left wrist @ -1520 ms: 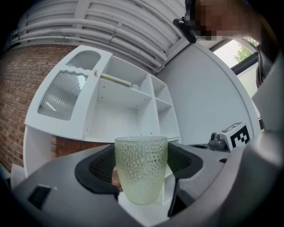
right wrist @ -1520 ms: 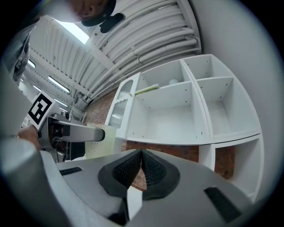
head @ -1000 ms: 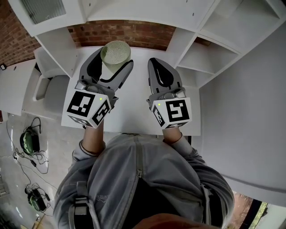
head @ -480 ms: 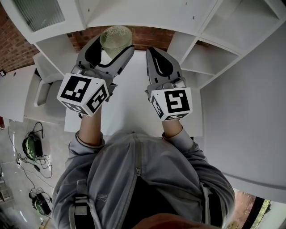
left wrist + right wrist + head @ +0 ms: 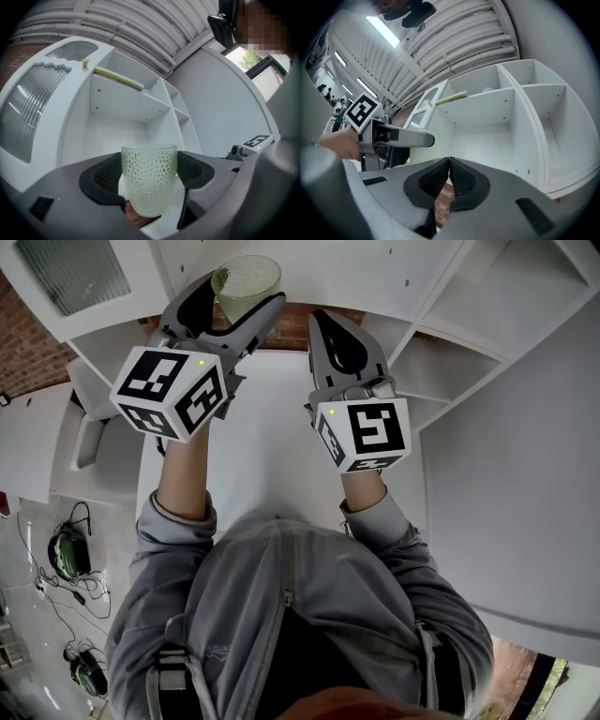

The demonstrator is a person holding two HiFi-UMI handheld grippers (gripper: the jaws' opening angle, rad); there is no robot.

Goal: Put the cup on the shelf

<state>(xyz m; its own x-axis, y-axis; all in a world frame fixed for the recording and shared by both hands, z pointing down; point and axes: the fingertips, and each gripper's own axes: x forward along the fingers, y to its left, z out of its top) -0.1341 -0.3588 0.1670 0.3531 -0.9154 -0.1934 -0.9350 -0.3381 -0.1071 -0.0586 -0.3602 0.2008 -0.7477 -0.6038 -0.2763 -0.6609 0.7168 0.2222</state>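
Observation:
A pale green dimpled glass cup (image 5: 247, 281) (image 5: 149, 178) stands upright between the jaws of my left gripper (image 5: 234, 302) (image 5: 149, 176), which is shut on it. The cup is raised in front of the white shelf unit (image 5: 309, 268) (image 5: 123, 101), level with a wide open compartment. My right gripper (image 5: 339, 343) (image 5: 449, 174) is beside it on the right, shut with its pads pressed together and nothing between them. In the right gripper view the left gripper (image 5: 396, 138) shows at the left, the cup mostly hidden behind it.
A white tabletop (image 5: 272, 451) lies below both grippers. A thin yellow-green flat item (image 5: 119, 78) lies on an upper shelf. More compartments (image 5: 441, 352) open to the right. A white side cabinet with a ribbed panel (image 5: 70, 273) stands to the left. Headphones and cables (image 5: 66, 554) lie on the floor.
My left gripper has lifted the cup up and forward, from above the tabletop to the level of the shelf compartment. The right gripper has risen a little and stays shut.

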